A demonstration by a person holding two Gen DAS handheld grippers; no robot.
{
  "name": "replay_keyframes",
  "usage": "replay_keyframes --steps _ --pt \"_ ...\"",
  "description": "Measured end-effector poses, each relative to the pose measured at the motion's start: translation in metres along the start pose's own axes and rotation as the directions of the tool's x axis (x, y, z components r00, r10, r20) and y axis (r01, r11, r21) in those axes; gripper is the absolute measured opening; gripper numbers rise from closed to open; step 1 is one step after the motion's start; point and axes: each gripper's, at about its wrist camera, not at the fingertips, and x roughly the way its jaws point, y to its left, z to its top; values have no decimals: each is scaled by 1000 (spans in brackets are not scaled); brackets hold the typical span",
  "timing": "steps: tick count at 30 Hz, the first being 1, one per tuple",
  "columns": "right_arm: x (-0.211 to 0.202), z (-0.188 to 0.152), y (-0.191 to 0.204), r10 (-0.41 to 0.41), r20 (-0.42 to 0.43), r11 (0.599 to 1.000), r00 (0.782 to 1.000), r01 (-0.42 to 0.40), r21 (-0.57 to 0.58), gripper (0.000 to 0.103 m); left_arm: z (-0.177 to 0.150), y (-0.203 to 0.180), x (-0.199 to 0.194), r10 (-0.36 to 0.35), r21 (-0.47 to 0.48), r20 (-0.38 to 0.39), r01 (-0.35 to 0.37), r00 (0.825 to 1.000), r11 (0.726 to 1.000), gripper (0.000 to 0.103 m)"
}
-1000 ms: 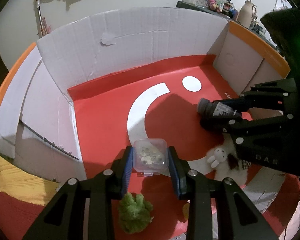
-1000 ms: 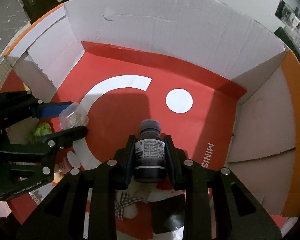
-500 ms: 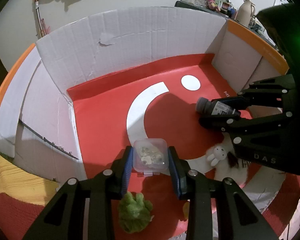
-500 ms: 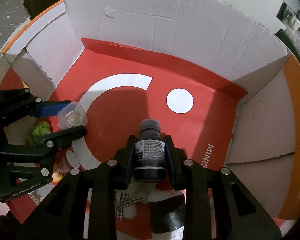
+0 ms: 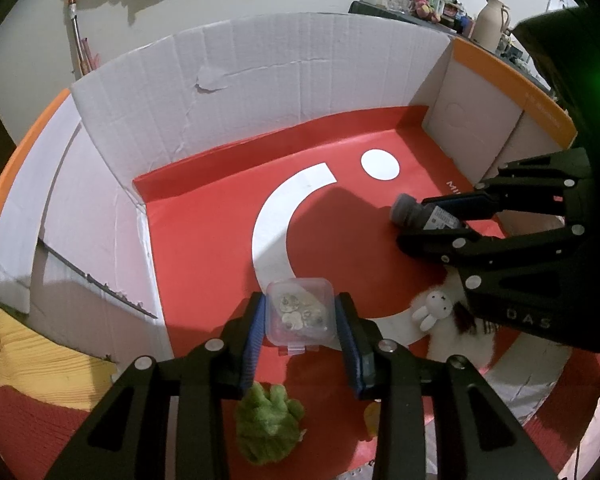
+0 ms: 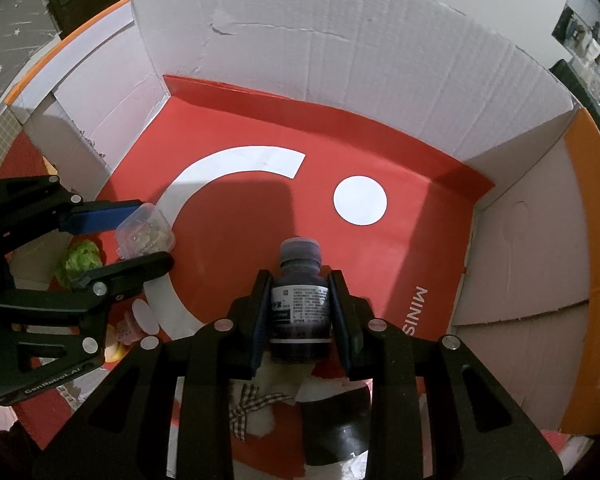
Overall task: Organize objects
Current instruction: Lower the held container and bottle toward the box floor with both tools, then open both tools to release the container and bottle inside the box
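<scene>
Two loads over box (image 5: 308,80): my left gripper (image 5: 300,322) jaws opening around tub (image 5: 300,312), risking early drop; my right gripper (image 6: 298,312) clamps bottle (image 6: 300,300), might slip.

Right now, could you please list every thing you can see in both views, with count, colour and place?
cardboard box: one, white walls, orange outer flaps, red floor with a white arc and dot; open in front of both grippers.
clear plastic case: one, transparent, small pale pieces inside; between the left gripper's pads, which are opening.
dark bottle: one, dark with a white label; clamped by the right gripper.
green plush toy: one, green; on the red surface below the left gripper.
white rabbit toy: one, white; on the red surface under the right gripper.
checked bow: one, black-and-white; on white plush below the bottle.
left gripper: one, black, blue pads.
right gripper: one, black.
</scene>
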Motion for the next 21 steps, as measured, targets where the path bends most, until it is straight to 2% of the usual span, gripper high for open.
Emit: replay_keyframes --steps 4,6,16,18,21 --pt "-4 -2 -6 2 -1 1000 1000 -2 2 27 0 1 1 10 9 4 -10 1000 1000 38" --pt "-6 -3 -9 1 -2 1000 1000 -1 3 27 4 -14 0 14 13 5 -15 1000 1000 38" --pt "-15 -5 -18 5 -3 1000 1000 -5 13 27 12 -16 9 8 7 5 -8 1000 1000 39" --pt "-17 -6 -21 5 -3 1000 1000 -5 14 28 12 -16 9 7 4 6 -7 1000 1000 44" --pt "-20 -7 -25 3 -3 1000 1000 -3 16 30 13 -14 9 4 1 9 -4 1000 1000 45"
